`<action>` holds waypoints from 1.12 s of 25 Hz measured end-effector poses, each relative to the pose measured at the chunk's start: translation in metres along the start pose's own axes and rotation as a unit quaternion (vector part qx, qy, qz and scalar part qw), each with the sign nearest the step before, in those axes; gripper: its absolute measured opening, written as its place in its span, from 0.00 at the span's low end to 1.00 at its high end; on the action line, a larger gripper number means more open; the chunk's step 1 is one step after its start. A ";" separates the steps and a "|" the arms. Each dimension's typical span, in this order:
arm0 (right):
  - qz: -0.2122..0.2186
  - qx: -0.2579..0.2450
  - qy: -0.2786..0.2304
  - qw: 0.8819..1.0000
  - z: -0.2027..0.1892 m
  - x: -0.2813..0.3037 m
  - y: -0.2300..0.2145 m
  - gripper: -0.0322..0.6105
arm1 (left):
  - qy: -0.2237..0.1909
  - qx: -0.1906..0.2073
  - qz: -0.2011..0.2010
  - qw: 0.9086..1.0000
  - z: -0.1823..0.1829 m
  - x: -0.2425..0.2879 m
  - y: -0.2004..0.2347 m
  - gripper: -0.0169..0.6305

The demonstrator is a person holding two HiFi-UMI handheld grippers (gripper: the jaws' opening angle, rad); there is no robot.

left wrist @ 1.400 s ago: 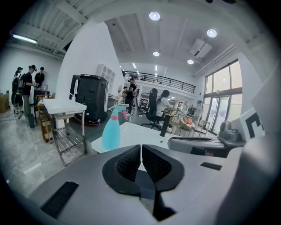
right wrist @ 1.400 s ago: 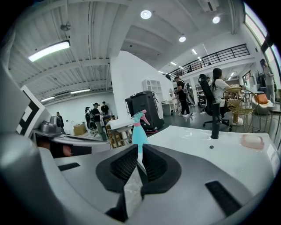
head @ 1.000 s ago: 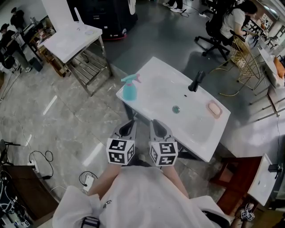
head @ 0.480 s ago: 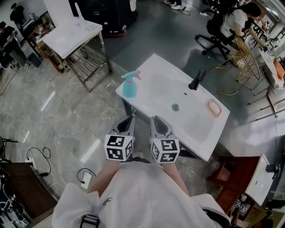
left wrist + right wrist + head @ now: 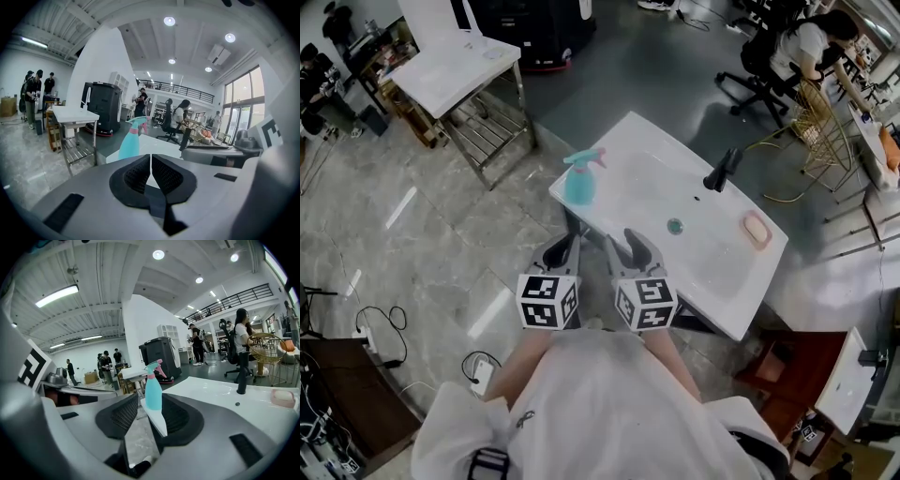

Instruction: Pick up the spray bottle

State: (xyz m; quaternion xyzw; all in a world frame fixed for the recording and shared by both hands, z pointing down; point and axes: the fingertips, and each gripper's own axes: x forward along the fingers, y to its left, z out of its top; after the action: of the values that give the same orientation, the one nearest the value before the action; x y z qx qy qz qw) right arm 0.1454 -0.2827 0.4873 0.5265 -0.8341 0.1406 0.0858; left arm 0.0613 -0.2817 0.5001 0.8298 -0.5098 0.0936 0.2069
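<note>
The spray bottle (image 5: 579, 180) is standing upright on the near left corner of the white sink surface (image 5: 712, 272), close to the edge, with its pink-tipped nozzle pointing toward the basin. Its long axis is running straight up, so jaws coming in level would be closing across the round body.

Both grippers are hovering short of the surface, side by side, and the bottle is lying ahead of them and well apart from both. The left gripper (image 5: 561, 251) is sitting with its jaws pressed together and nothing in them; from its own view the bottle is showing just left of the jaw line. The right gripper (image 5: 636, 251) is holding its jaws partly apart, having just been opening them, and nothing is between the pads yet; from its own view the teal body is lining up almost exactly in the gap, only farther off.

In the head view the left gripper is looking slightly nearer to the bottle, yet the right one appears to be preparing the grasp. It is likely needing to travel forward and a little leftward, and open wider, to take the body.
</note>
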 end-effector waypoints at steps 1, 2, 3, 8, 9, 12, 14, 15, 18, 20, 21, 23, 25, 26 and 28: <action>0.002 0.000 0.001 1.000 0.000 0.003 0.000 0.28 | -0.001 -0.001 0.002 1.000 0.001 0.002 0.002 0.08; 0.002 0.000 0.001 1.000 0.001 0.005 0.000 0.29 | -0.001 -0.002 0.003 1.000 0.002 0.003 0.005 0.08; 0.002 0.001 -0.001 1.000 0.002 0.008 0.000 0.29 | 0.000 -0.002 0.003 1.000 0.003 0.005 0.008 0.08; 0.016 0.003 0.001 1.000 0.006 0.033 0.004 0.42 | 0.004 -0.004 0.003 1.000 0.008 0.017 0.024 0.08; 0.016 0.001 0.001 1.000 0.008 0.039 0.003 0.43 | 0.005 -0.004 0.003 1.000 0.010 0.021 0.027 0.08; 0.005 -0.009 0.000 1.000 0.013 0.055 -0.002 0.49 | 0.008 -0.005 0.003 1.000 0.015 0.032 0.038 0.08; -0.002 -0.010 0.002 1.000 0.016 0.067 -0.006 0.51 | 0.009 -0.005 0.003 1.000 0.020 0.039 0.046 0.08; -0.006 -0.008 0.002 1.000 0.018 0.072 -0.008 0.51 | 0.010 -0.005 0.003 1.000 0.022 0.043 0.050 0.08; -0.010 -0.005 0.004 1.000 0.021 0.090 -0.008 0.53 | 0.012 -0.004 0.004 1.000 0.029 0.053 0.062 0.08; -0.006 -0.007 0.012 1.000 0.019 0.102 -0.005 0.53 | 0.015 -0.003 0.007 1.000 0.032 0.058 0.072 0.08; -0.005 -0.008 0.017 1.000 0.017 0.108 -0.004 0.54 | 0.015 -0.004 0.009 1.000 0.034 0.061 0.077 0.08; -0.004 -0.007 0.025 1.000 0.014 0.120 -0.004 0.54 | 0.018 -0.005 0.014 1.000 0.037 0.065 0.087 0.08; -0.004 0.000 0.033 0.999 0.010 0.130 -0.005 0.55 | 0.022 -0.007 0.019 1.000 0.038 0.068 0.097 0.08; -0.003 0.003 0.036 0.999 0.008 0.135 -0.006 0.57 | 0.025 -0.009 0.022 0.999 0.038 0.069 0.102 0.08; -0.001 0.006 0.043 0.999 0.003 0.147 -0.007 0.59 | 0.029 -0.012 0.026 0.999 0.036 0.072 0.110 0.08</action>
State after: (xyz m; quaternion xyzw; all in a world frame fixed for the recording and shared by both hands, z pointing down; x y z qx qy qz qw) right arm 0.0882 -0.4116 0.5284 0.5212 -0.8284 0.1677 0.1185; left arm -0.0044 -0.3995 0.5212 0.8106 -0.5259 0.1172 0.2293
